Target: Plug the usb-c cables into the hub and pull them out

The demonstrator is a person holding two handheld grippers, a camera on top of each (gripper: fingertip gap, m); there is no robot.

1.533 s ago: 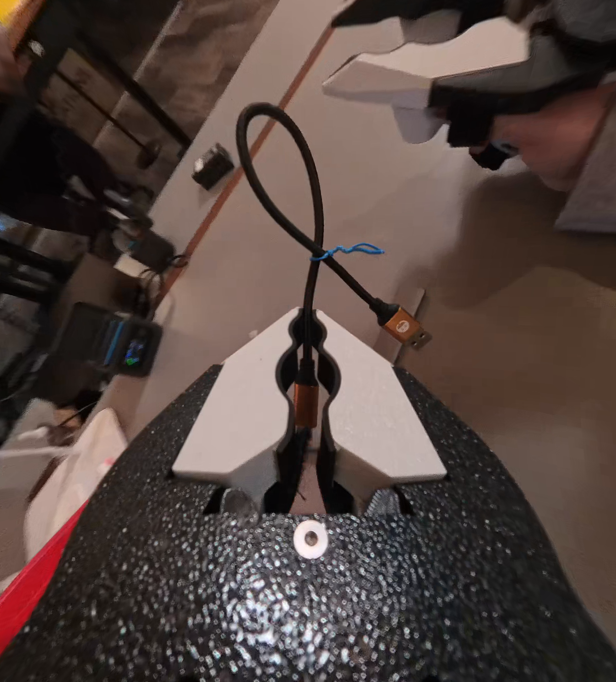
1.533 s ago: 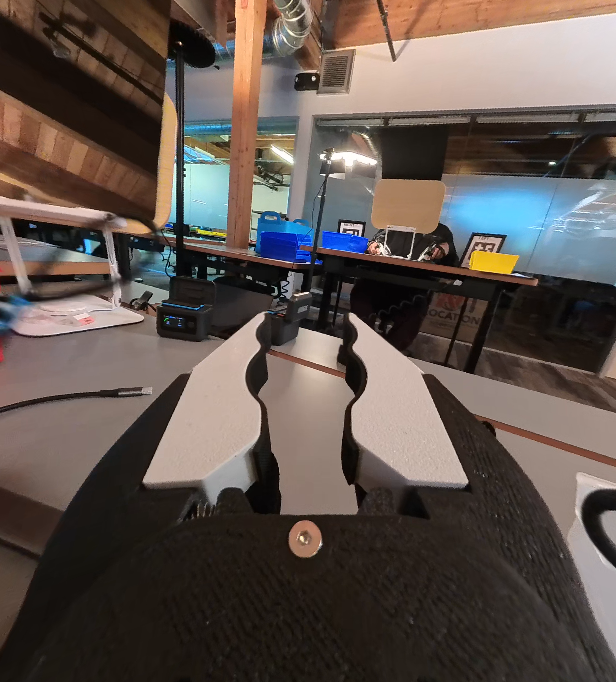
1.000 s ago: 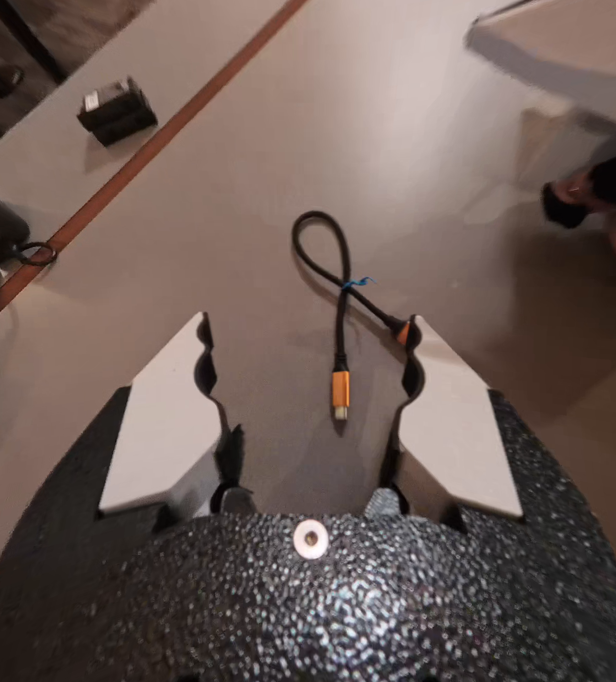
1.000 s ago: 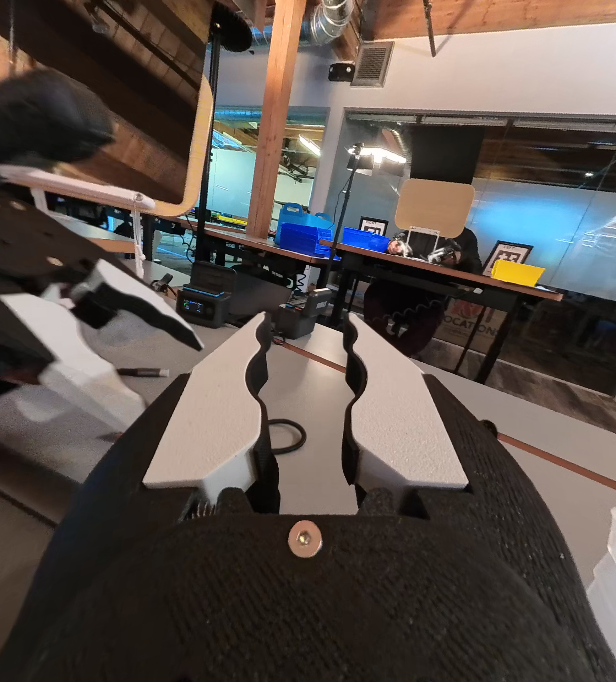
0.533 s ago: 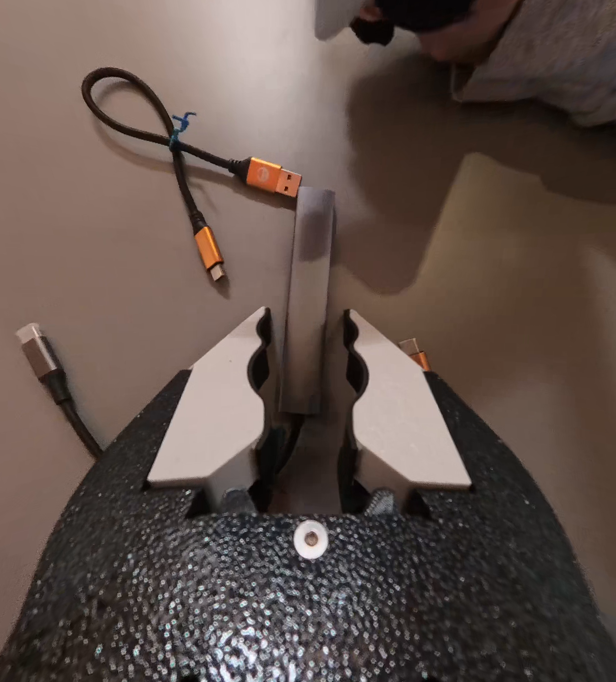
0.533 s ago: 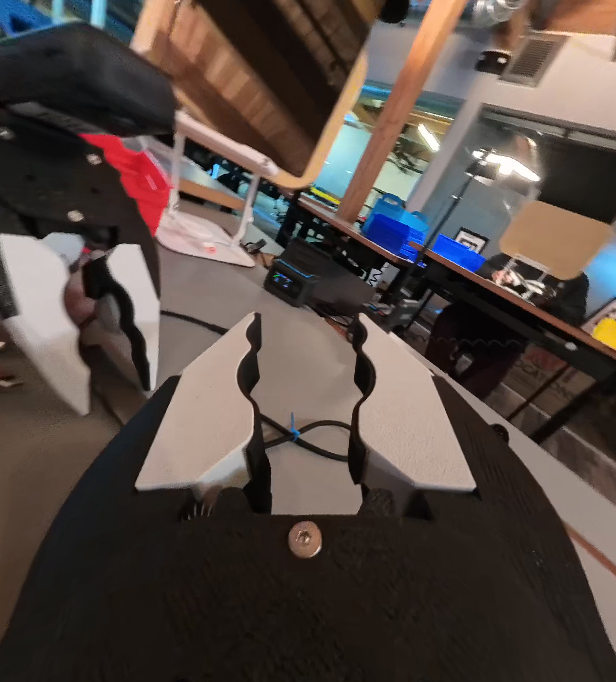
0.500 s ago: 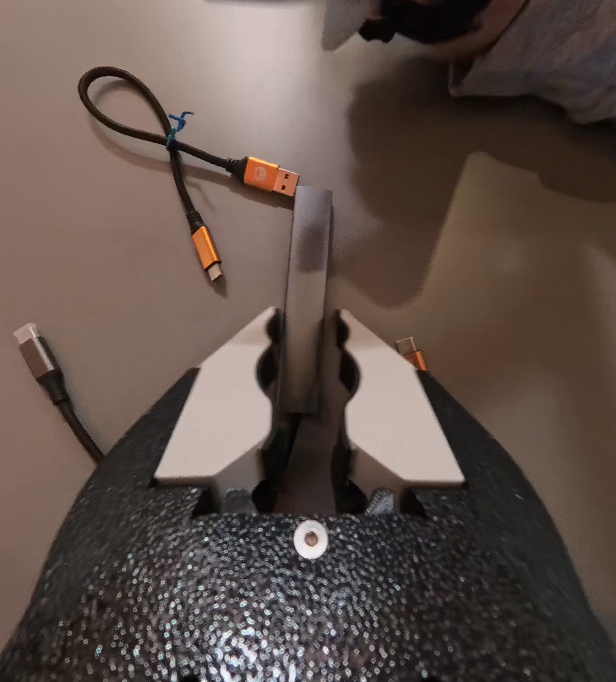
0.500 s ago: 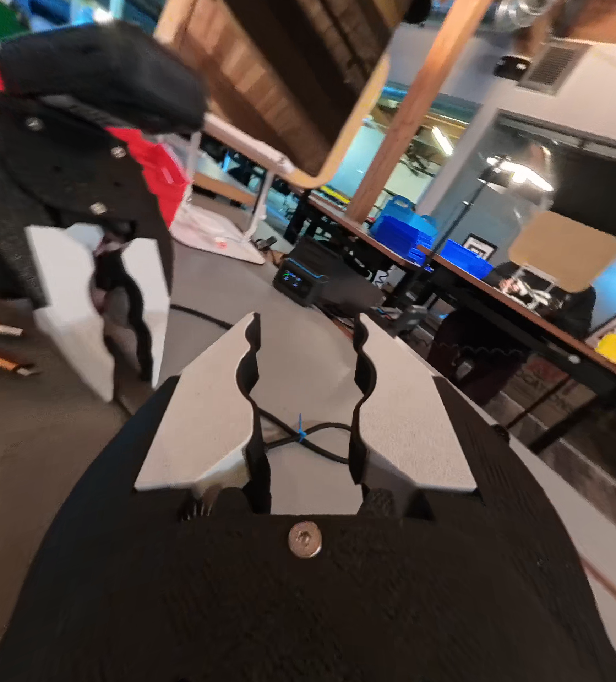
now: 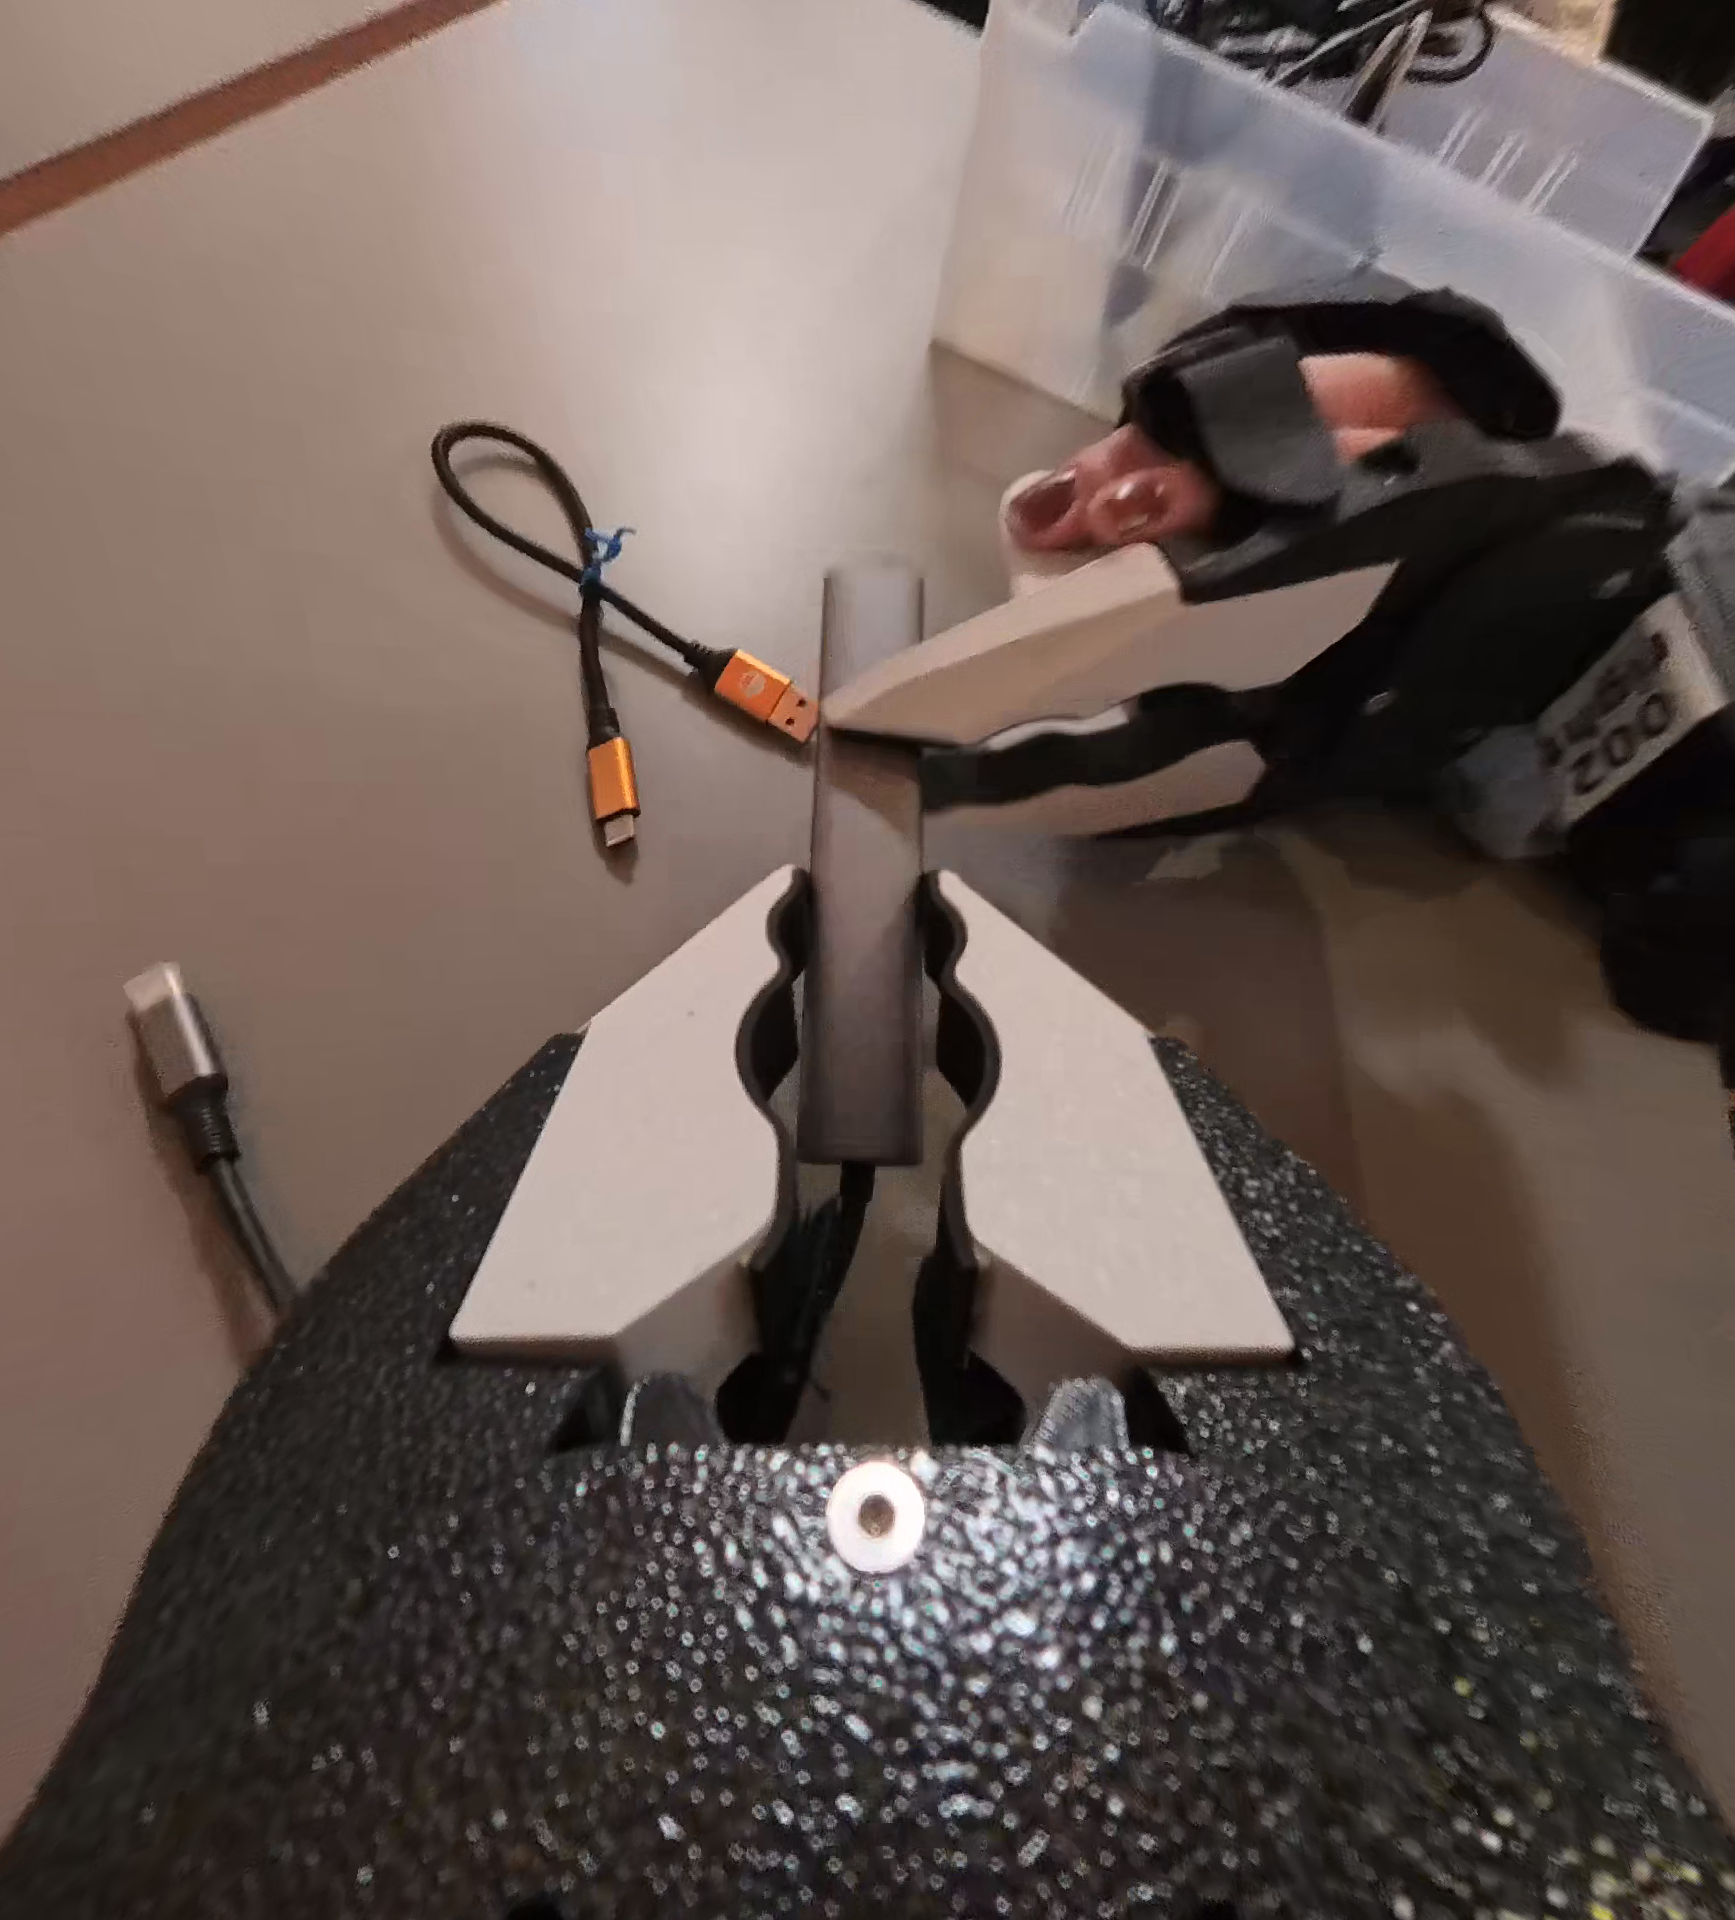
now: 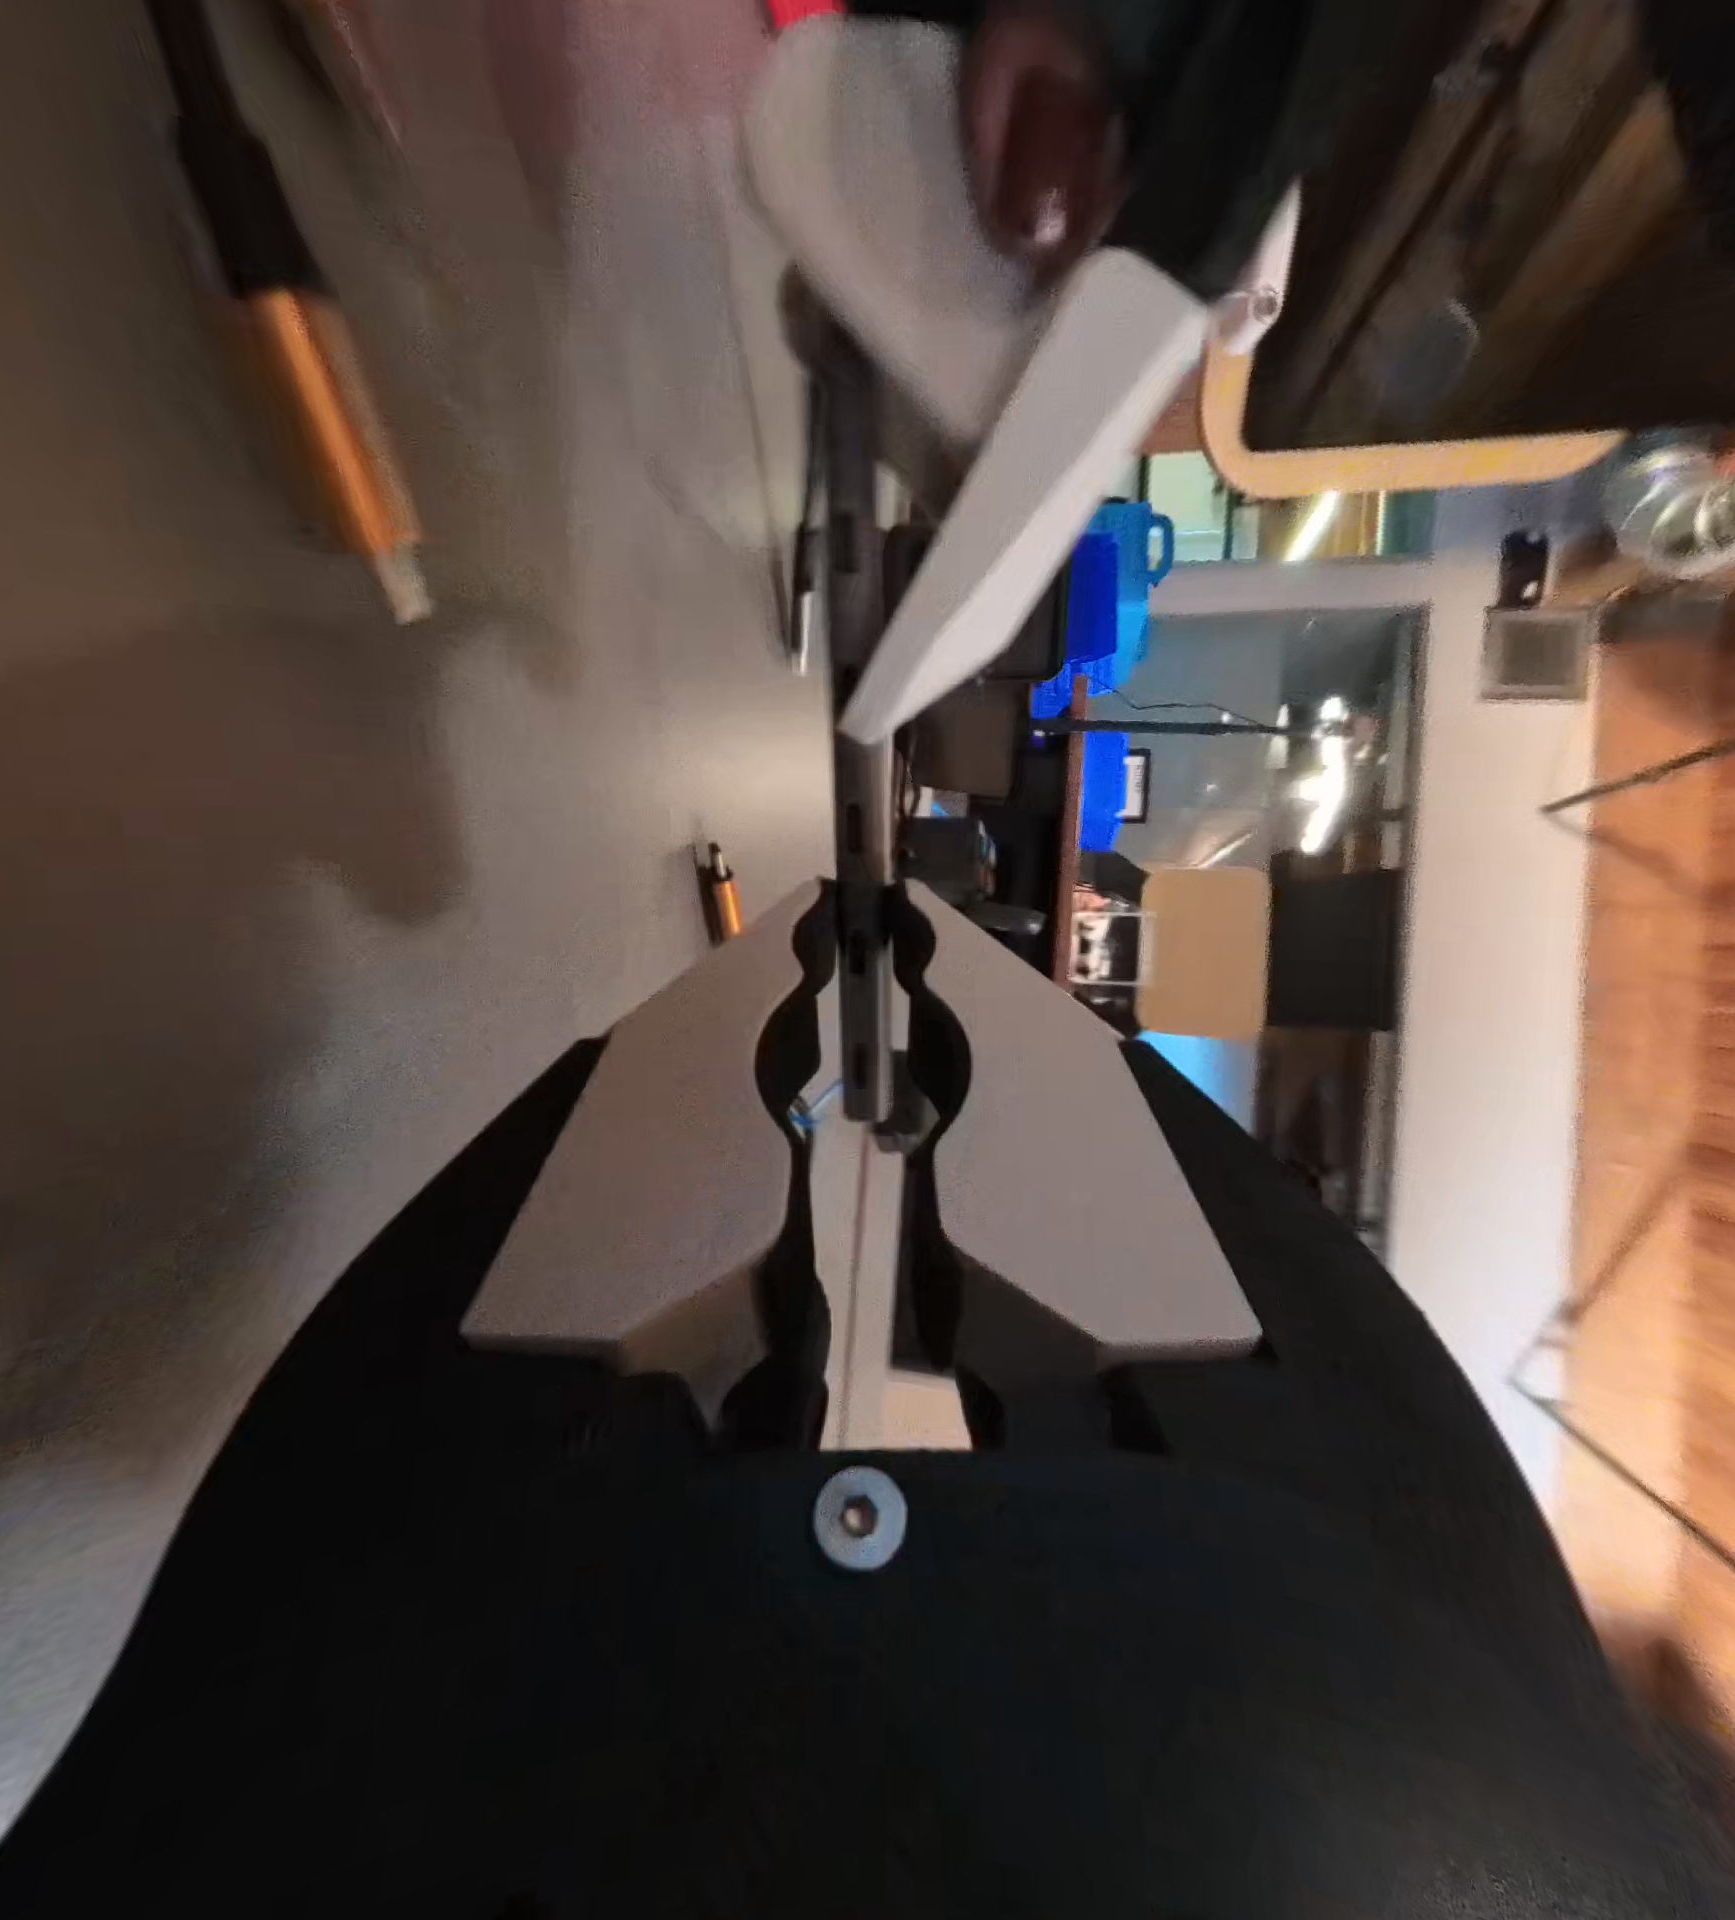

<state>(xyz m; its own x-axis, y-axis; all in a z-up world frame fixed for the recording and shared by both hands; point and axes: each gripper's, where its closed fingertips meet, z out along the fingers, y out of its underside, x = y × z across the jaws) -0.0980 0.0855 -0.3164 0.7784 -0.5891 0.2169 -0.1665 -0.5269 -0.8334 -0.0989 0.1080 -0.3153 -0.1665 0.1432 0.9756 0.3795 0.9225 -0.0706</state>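
Left gripper (image 9: 865, 894): fingers narrowed onto the near end of a slim grey hub (image 9: 865, 831), which stands on edge along the fingers, pointing away over the table (image 9: 271, 468). Right gripper (image 10: 858, 904): fingers narrowed onto the same hub's far end, entering from the right in the left wrist view, tips at the hub's edge. Short black cable (image 9: 572, 582) with orange plugs: on the table left of the hub, looped, tied with a blue twist, its wide plug just beside the hub, its usb-c plug (image 9: 614, 790) pointing nearer. Grey usb-c plug (image 9: 172, 1029) on a dark cable: table, near left. Clear plastic bin (image 9: 1258, 208): far right.
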